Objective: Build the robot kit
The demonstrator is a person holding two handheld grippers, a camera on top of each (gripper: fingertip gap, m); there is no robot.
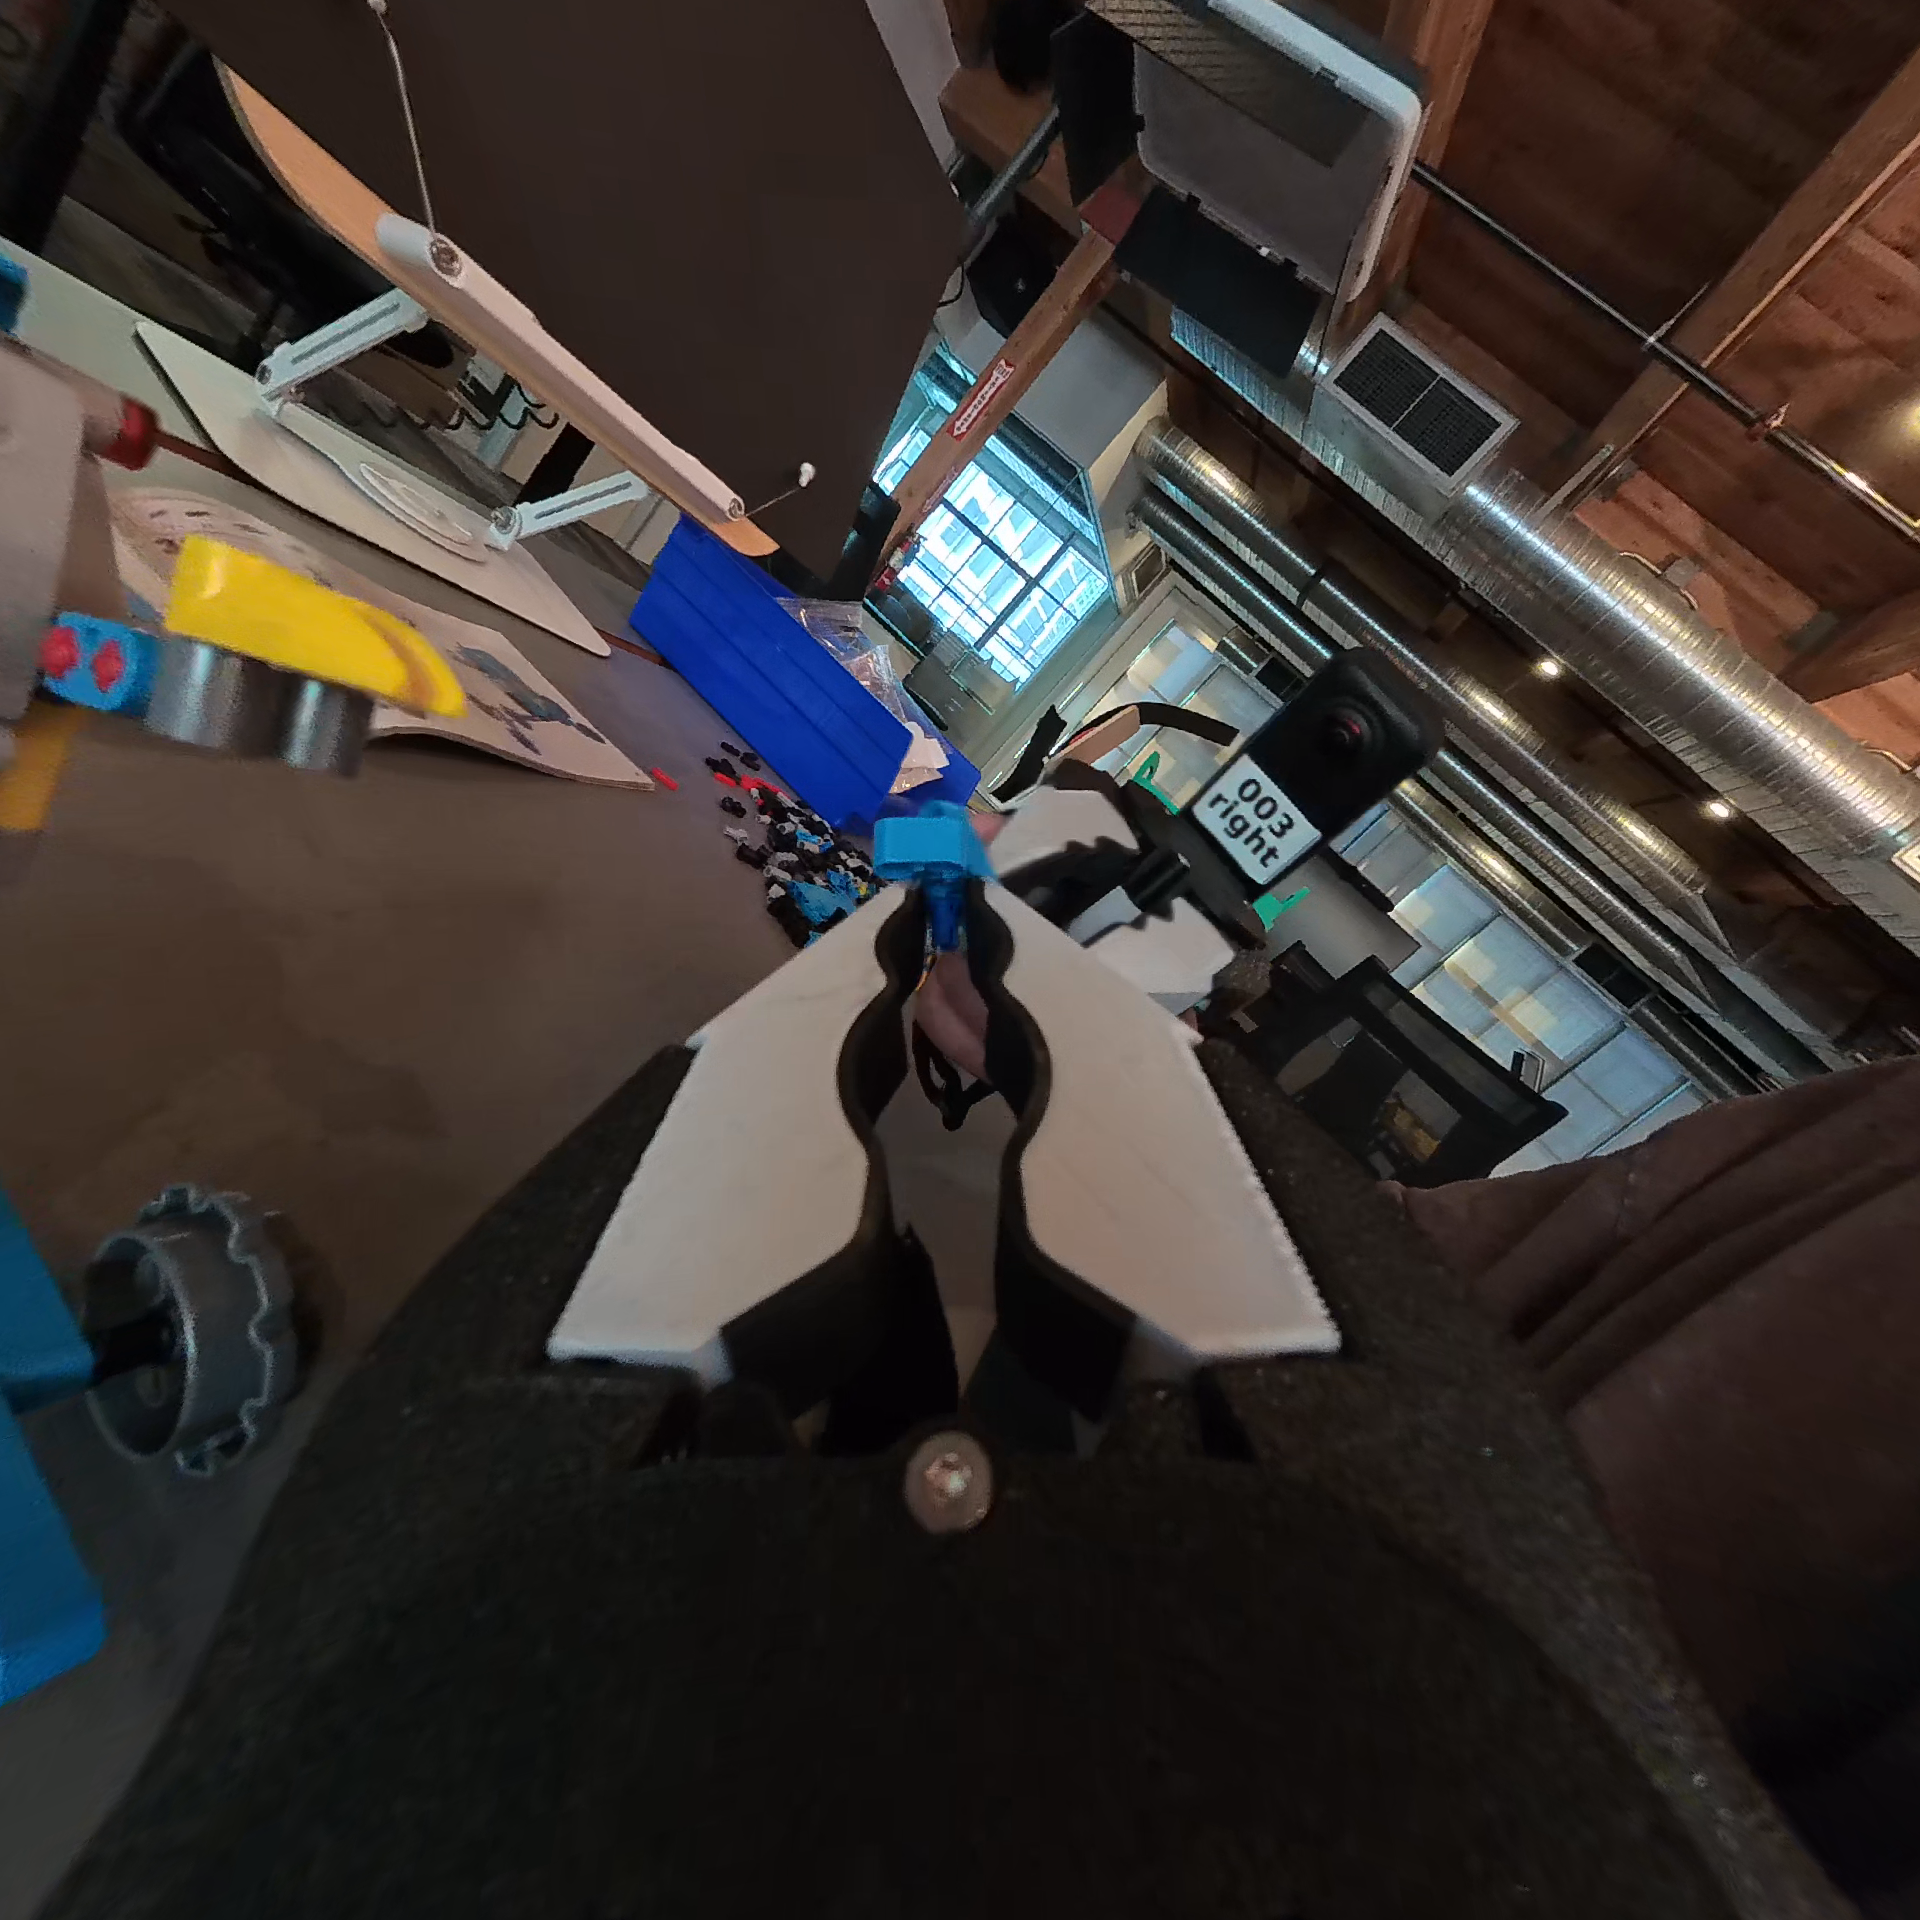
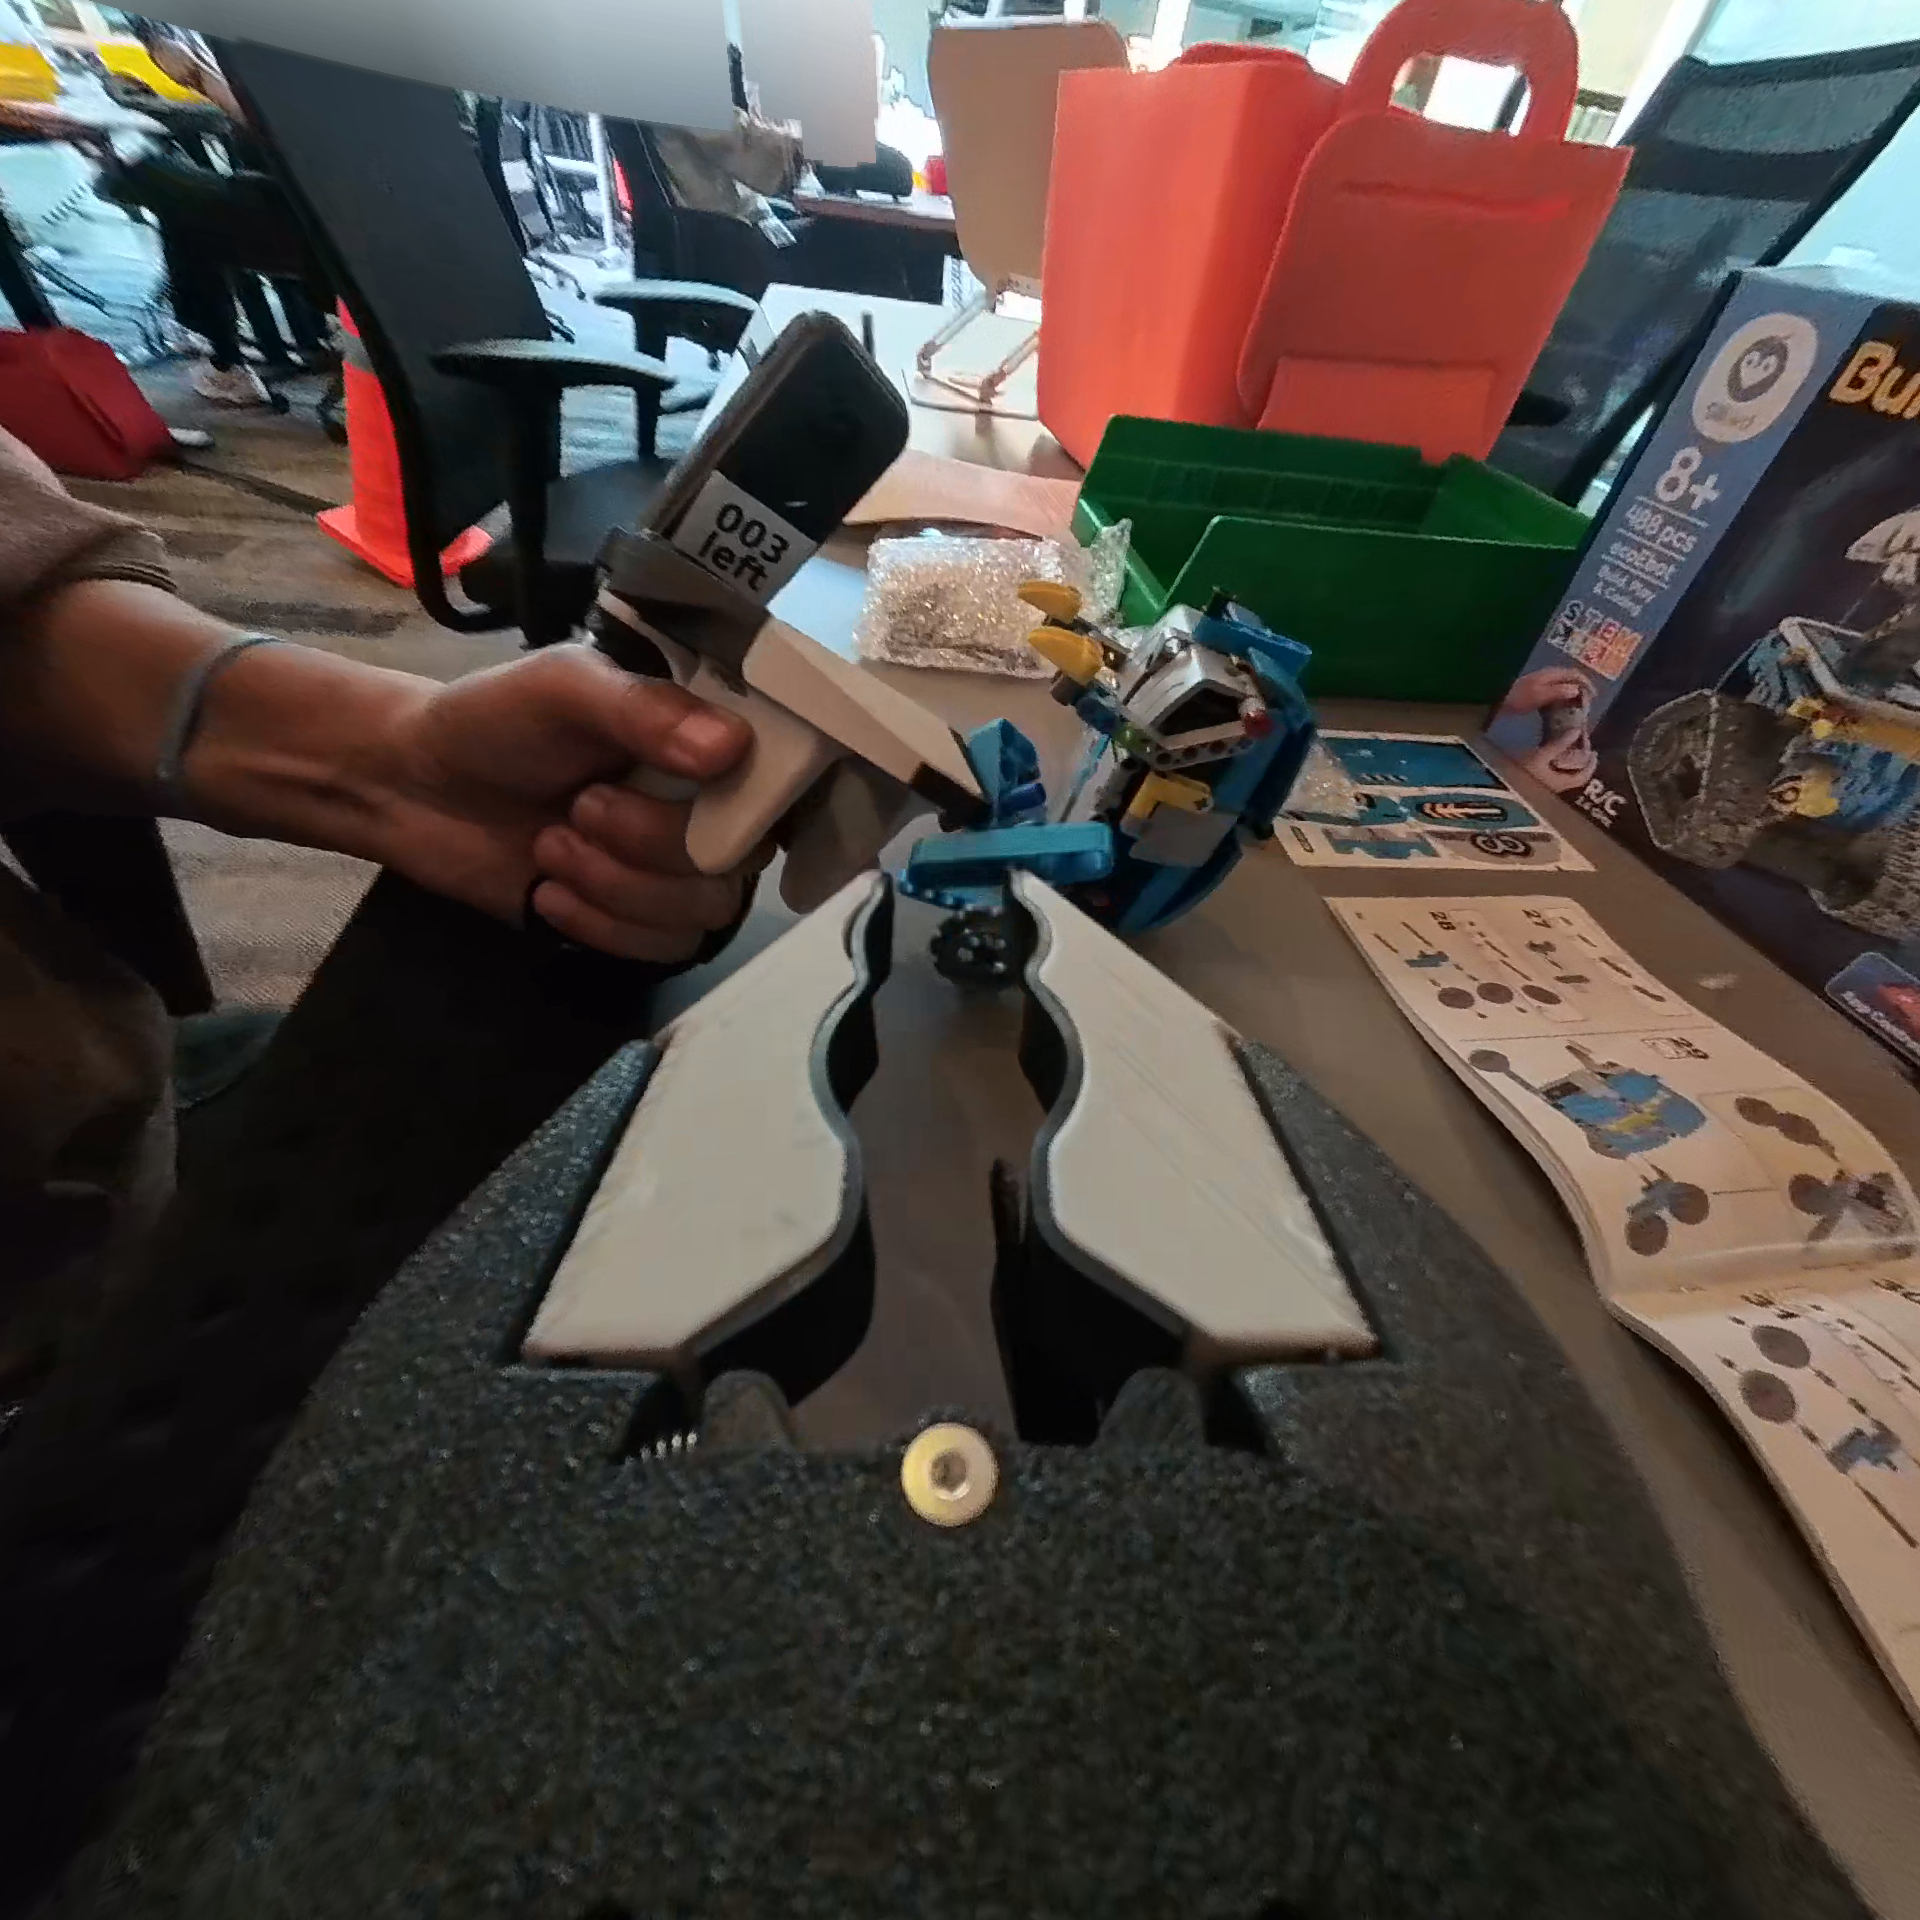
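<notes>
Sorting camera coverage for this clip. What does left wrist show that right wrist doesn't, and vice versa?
Only left wrist view: blue bin, a pile of small loose pieces beside it, a grey gear wheel, ceiling ducts.

Only right wrist view: green bin, orange bag, kit box, a hand gripping the left gripper.

Both: the left gripper shut on a small blue piece, the right gripper, the blue and yellow model, the instruction booklet, the table.
</notes>
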